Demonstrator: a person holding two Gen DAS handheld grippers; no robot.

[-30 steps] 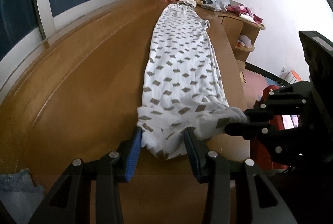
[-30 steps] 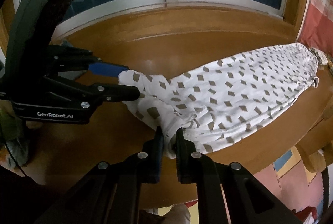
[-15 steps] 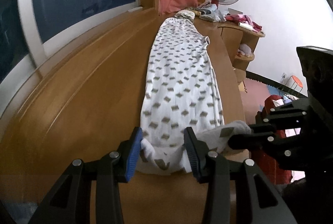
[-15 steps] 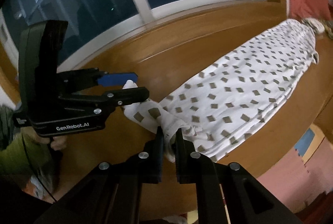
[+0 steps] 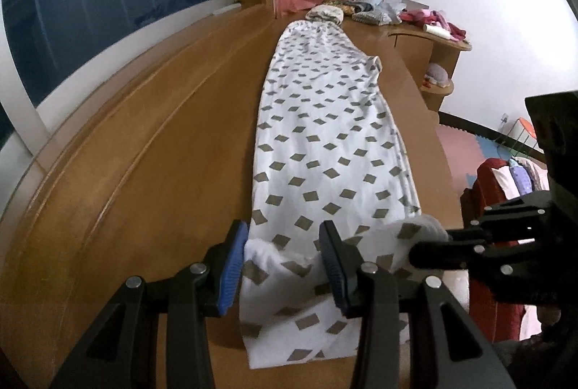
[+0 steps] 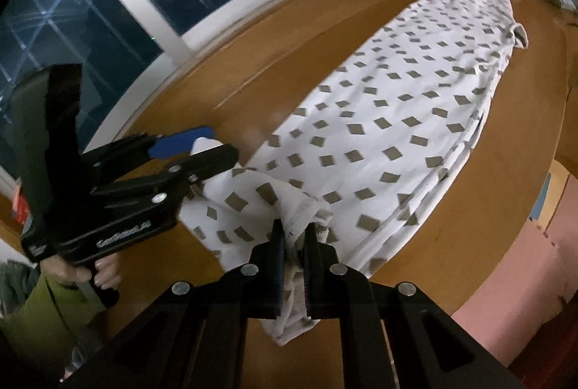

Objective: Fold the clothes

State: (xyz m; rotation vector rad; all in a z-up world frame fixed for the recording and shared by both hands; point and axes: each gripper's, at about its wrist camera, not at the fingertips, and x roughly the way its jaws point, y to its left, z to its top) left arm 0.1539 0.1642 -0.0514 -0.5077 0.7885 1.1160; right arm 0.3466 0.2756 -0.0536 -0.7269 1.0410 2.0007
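You're mid-fold: both claws have the near end of the patterned garment raised, ready to carry toward the top of the frame. The right gripper pinches its hem tight. The left gripper straddles a corner; whether it truly clamps, you cannot tell.

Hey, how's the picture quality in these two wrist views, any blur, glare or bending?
Left wrist view: sharp and evenly lit, but the fisheye bows the wooden table edge and darkens the corners. Right wrist view: dimmer and motion-smeared, most on the patterned garment and far table; the dark window carries bright glare streaks.
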